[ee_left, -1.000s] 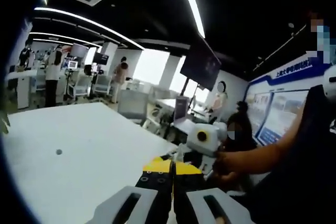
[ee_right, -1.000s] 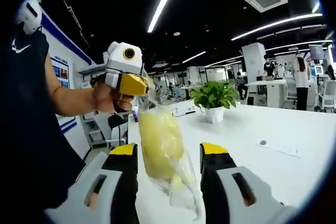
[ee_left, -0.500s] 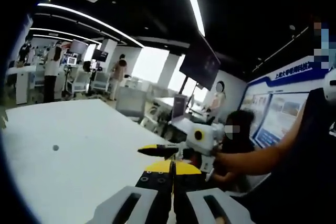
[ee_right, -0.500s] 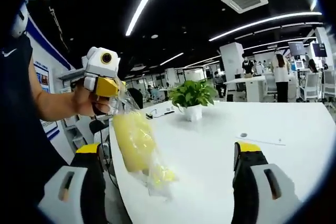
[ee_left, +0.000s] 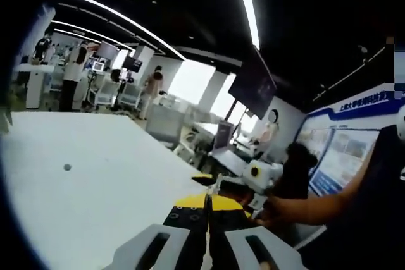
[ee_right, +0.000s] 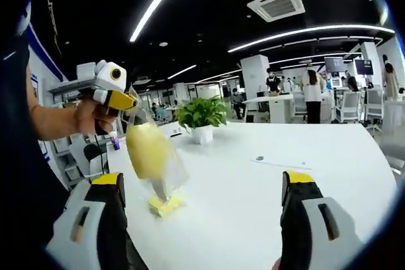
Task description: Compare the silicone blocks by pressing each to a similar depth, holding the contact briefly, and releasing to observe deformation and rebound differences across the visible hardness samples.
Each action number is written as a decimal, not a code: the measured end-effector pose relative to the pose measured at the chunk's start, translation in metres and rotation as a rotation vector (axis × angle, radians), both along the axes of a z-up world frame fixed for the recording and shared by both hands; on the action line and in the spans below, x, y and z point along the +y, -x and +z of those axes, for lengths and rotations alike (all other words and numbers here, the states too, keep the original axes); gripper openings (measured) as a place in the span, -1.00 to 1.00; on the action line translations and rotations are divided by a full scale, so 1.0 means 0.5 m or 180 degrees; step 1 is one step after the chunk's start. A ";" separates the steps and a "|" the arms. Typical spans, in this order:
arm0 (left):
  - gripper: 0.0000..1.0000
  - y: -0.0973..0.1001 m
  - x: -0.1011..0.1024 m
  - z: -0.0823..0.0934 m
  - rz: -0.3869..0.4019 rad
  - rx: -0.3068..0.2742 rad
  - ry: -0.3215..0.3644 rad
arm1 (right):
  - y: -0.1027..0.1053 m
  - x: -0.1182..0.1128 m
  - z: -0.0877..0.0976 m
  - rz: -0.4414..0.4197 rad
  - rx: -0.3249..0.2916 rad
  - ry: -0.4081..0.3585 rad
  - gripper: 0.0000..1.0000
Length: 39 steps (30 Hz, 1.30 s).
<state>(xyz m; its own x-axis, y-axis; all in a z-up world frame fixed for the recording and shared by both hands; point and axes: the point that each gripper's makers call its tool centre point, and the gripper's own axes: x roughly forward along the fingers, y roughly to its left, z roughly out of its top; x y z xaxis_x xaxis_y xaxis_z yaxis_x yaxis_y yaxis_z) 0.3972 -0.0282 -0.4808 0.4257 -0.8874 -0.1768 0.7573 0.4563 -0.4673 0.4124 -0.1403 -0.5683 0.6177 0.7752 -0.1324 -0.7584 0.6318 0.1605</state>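
In the right gripper view, the right gripper [ee_right: 202, 188] has its jaws spread wide at the bottom of the frame, with nothing between them. At upper left the left gripper [ee_right: 130, 104] pinches the top of a clear bag [ee_right: 155, 162] holding what looks like yellow silicone blocks [ee_right: 147, 150], its lower end touching the white table [ee_right: 304, 156]. In the left gripper view, the left gripper [ee_left: 207, 203] has its jaws pressed together at bottom centre.

right tongs [ee_right: 201, 219] opened, bag [ee_right: 152, 156] seemingly lowered
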 end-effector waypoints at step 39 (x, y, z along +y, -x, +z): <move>-1.00 0.000 -0.059 -0.259 0.0160 0.0932 0.0128 | 0.109 -0.122 -0.189 -0.0436 0.0468 0.0206 0.93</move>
<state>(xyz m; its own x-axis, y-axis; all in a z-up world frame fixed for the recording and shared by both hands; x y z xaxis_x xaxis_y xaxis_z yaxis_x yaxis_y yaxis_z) 0.3973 -0.0578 -0.6101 0.4054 -0.8753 -0.2638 0.5644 0.4666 -0.6809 0.3578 -0.2011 -0.6628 0.6871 0.6723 -0.2756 -0.6362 0.7399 0.2188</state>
